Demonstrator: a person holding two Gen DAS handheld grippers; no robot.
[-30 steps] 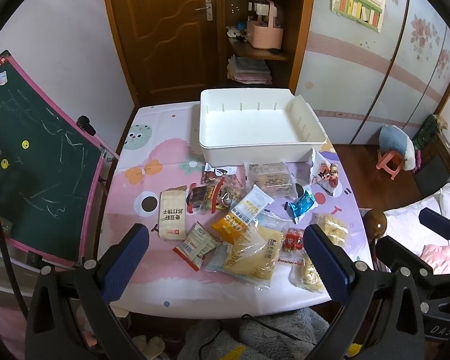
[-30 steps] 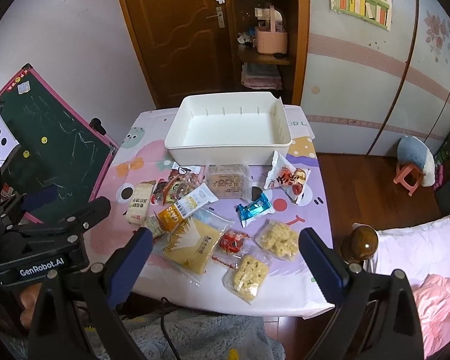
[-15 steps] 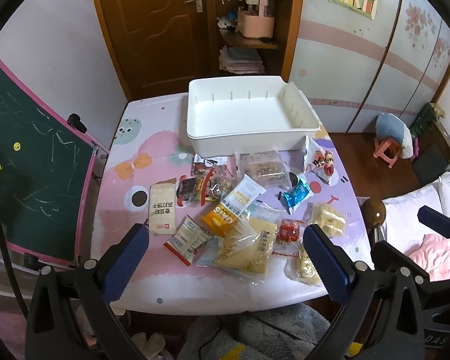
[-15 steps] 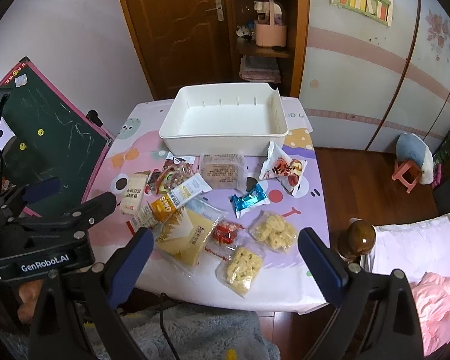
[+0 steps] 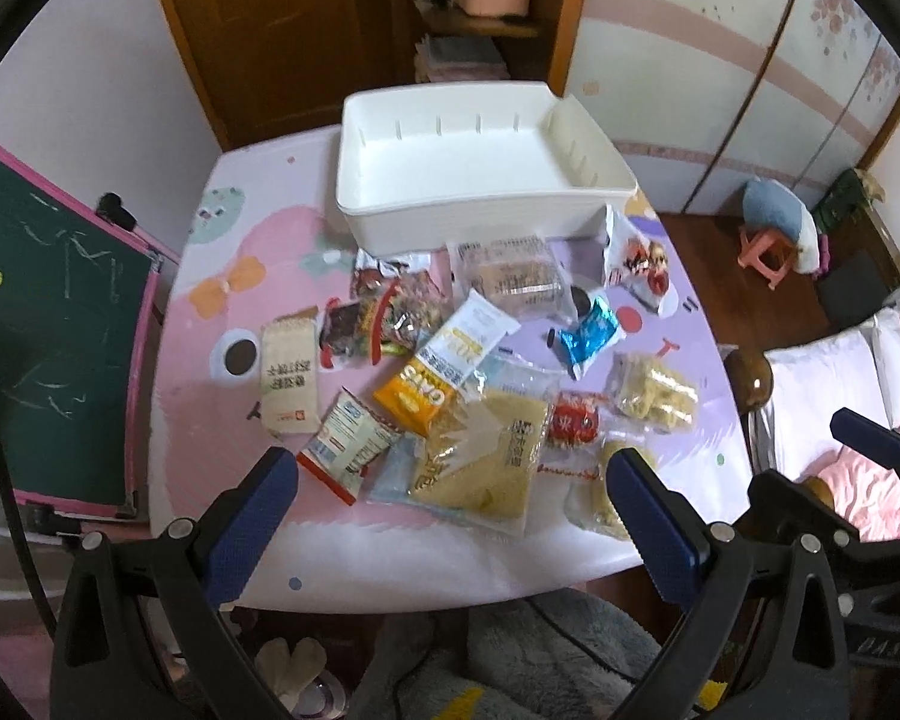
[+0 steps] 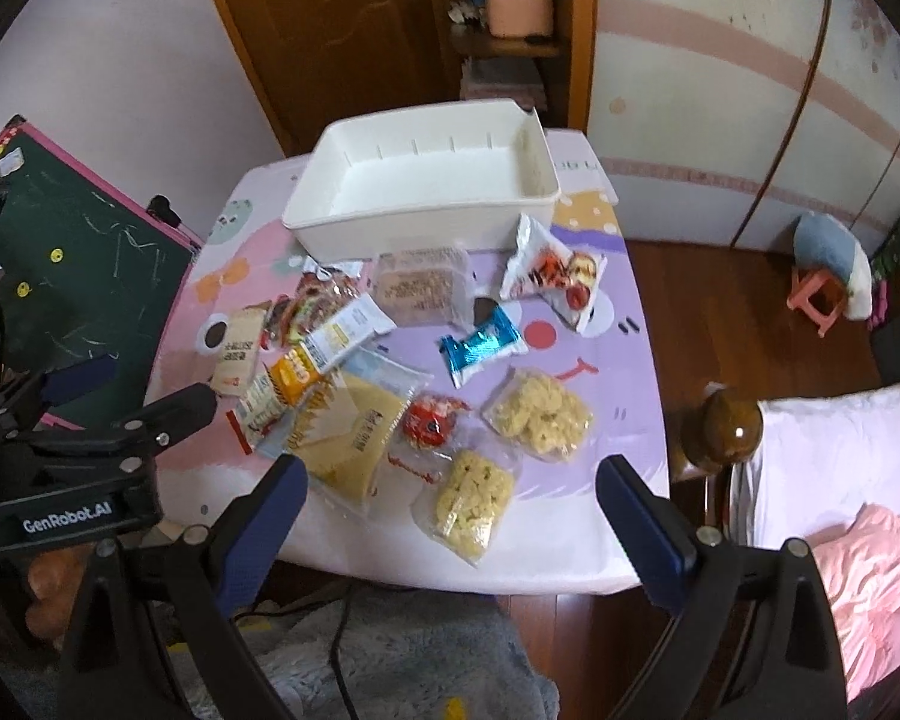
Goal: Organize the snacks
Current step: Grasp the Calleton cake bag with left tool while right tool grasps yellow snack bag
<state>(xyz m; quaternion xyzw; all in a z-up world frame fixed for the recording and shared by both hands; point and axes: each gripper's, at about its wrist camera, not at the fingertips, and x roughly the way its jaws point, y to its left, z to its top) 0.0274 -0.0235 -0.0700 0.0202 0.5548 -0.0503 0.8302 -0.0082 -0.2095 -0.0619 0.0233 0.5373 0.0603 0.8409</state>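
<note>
Snacks (image 5: 480, 372) lie scattered over the near and middle part of the table (image 5: 228, 240); none is in the white bin (image 5: 468, 162) yet. Judged step: the very start, the approach to a first packet.

Nearest to me: my left gripper (image 5: 450, 480), jaws spread wide, nothing between them, hanging above the near table edge. My right gripper (image 6: 447, 483) likewise wide apart and empty, beside it.

Just beyond the left jaws: a large yellow packet (image 5: 486, 456) partly under an orange oats pouch (image 5: 417, 390), with a small white-and-red sachet (image 5: 351, 441) beside it. Beyond the right jaws: two clear bags of pale puffed snacks (image 6: 471, 498), the nearer one close to the table's front edge. Overhang there, if any, I cannot tell.

Middle: a blue wrapper (image 6: 480, 345) lies alone with bare cloth around it. Probably the easiest first pick. The left cluster overlaps, so a pinch there risks dragging neighbours.

Far: the bin, empty, its front wall just beside a clear flat packet (image 6: 420, 288) and a white-and-red bag (image 6: 555, 273). Open room above it for a drop. A green chalkboard (image 5: 48, 324) crowds the table's left side; the right side drops to bare floor.
</note>
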